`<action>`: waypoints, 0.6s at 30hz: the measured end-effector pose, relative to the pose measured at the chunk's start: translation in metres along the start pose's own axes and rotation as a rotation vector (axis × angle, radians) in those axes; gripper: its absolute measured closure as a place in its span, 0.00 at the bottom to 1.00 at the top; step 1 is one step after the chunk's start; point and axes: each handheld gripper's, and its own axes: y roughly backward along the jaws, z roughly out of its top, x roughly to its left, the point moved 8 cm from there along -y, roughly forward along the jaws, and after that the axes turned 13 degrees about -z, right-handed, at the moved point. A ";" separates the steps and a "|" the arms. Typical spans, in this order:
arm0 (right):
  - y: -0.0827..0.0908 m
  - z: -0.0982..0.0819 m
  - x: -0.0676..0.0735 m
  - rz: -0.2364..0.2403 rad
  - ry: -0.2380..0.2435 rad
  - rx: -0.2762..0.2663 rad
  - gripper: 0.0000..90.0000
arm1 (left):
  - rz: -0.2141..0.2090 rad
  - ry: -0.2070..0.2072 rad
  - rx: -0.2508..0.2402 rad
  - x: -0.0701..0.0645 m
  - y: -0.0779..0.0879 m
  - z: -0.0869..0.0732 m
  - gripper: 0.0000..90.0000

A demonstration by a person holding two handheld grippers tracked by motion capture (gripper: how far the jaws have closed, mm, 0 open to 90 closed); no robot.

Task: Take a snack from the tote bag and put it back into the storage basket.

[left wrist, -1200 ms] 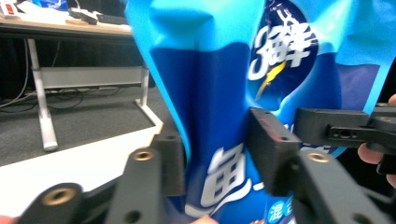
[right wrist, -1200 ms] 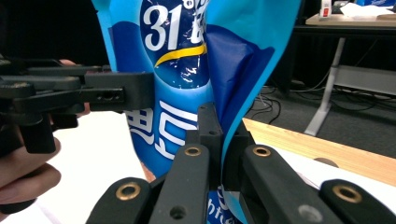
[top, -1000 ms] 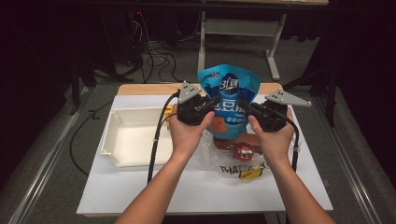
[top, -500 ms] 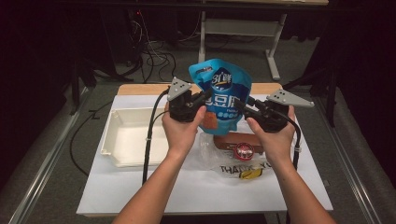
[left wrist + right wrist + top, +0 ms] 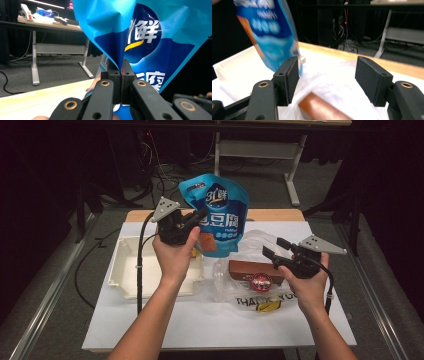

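Glossy blue foil snack pouch (image 5: 216, 215) now lifted clear of clear plastic bag (image 5: 250, 270), pinched at its edge by left gripper (image 5: 196, 218) fingers toward ten o'clock above white worktop (image 5: 150, 330); right gripper (image 5: 272, 248) fingers just spread, empty, lowered beside brown packet (image 5: 252, 269).

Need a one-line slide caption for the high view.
Left gripper lifts a blue snack pouch above the white tray; right gripper hangs open over the clear plastic bag.
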 end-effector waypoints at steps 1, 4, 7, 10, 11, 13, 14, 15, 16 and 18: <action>0.000 -0.006 -0.002 0.000 -0.005 0.009 0.40 | 0.006 0.000 -0.003 0.002 0.003 0.000 1.00; 0.002 -0.022 -0.007 -0.014 -0.009 0.029 0.40 | 0.016 0.004 -0.008 0.008 0.010 0.001 1.00; 0.006 -0.035 -0.013 -0.027 -0.022 0.038 0.40 | 0.028 0.013 -0.017 0.015 0.018 0.003 1.00; 0.008 -0.048 -0.020 -0.041 -0.027 0.054 0.40 | 0.033 0.013 -0.009 0.022 0.024 0.002 1.00; 0.009 -0.056 -0.026 -0.051 -0.042 0.066 0.39 | 0.037 0.015 -0.006 0.024 0.026 0.002 1.00; 0.009 -0.059 -0.028 -0.055 -0.047 0.075 0.38 | 0.050 0.015 -0.002 0.028 0.030 0.001 1.00; 0.010 -0.062 -0.030 -0.061 -0.049 0.082 0.38 | 0.058 0.014 0.000 0.030 0.032 0.000 1.00; 0.010 -0.064 -0.033 -0.070 -0.044 0.085 0.38 | 0.066 0.012 0.003 0.032 0.034 -0.001 1.00; 0.011 -0.066 -0.034 -0.074 -0.041 0.087 0.38 | 0.073 0.008 0.003 0.034 0.036 -0.002 1.00; 0.013 -0.071 -0.037 -0.080 -0.037 0.095 0.38 | 0.086 0.014 0.001 0.039 0.041 -0.005 1.00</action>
